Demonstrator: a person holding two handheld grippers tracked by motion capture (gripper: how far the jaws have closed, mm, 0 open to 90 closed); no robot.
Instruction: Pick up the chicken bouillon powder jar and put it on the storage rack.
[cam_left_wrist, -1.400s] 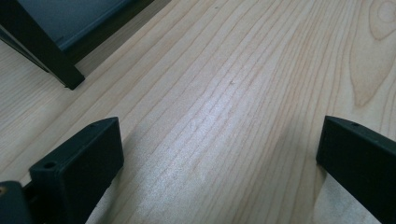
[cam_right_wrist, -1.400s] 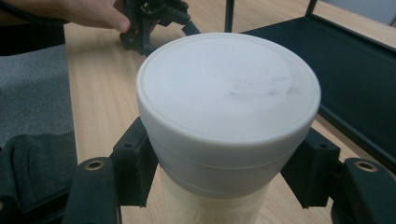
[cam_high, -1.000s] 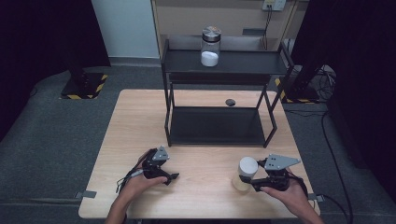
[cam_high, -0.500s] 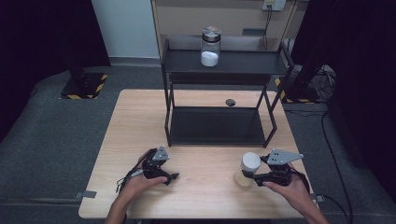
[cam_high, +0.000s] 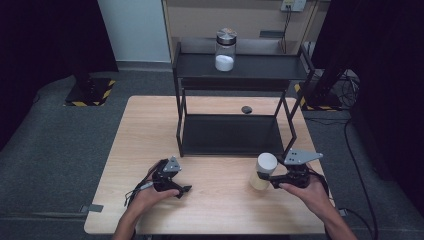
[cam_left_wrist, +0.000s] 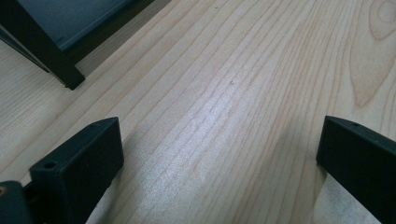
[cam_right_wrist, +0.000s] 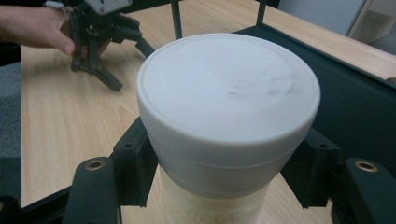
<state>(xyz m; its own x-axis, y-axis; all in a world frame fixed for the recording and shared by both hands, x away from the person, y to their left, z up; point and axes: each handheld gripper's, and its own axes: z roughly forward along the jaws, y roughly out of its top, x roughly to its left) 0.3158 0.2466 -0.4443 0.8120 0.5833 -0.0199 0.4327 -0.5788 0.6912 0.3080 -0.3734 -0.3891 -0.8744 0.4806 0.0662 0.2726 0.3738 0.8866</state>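
A jar with a white lid (cam_high: 266, 163) and a cream body is held just above the table's front right part. My right gripper (cam_high: 261, 182) is shut on it from the right side. In the right gripper view the lid (cam_right_wrist: 229, 93) sits above the jaws, which press on the jar's body below the lid, and my right gripper (cam_right_wrist: 224, 186) holds it upright. My left gripper (cam_high: 182, 191) rests on the table at the front left, held by a hand. Its jaws (cam_left_wrist: 219, 158) stand wide apart over bare wood, with nothing between them.
A black two-level rack (cam_high: 295, 74) stands at the table's back middle, with a glass jar of white powder (cam_high: 225, 49) on its top shelf. A small dark object (cam_high: 246, 109) lies on the table behind the lower shelf (cam_high: 230, 135). The left gripper (cam_right_wrist: 100, 37) shows far off.
My right gripper has lifted the white-lidded jar a little and carried it toward the rack. The left gripper has stayed where it was.
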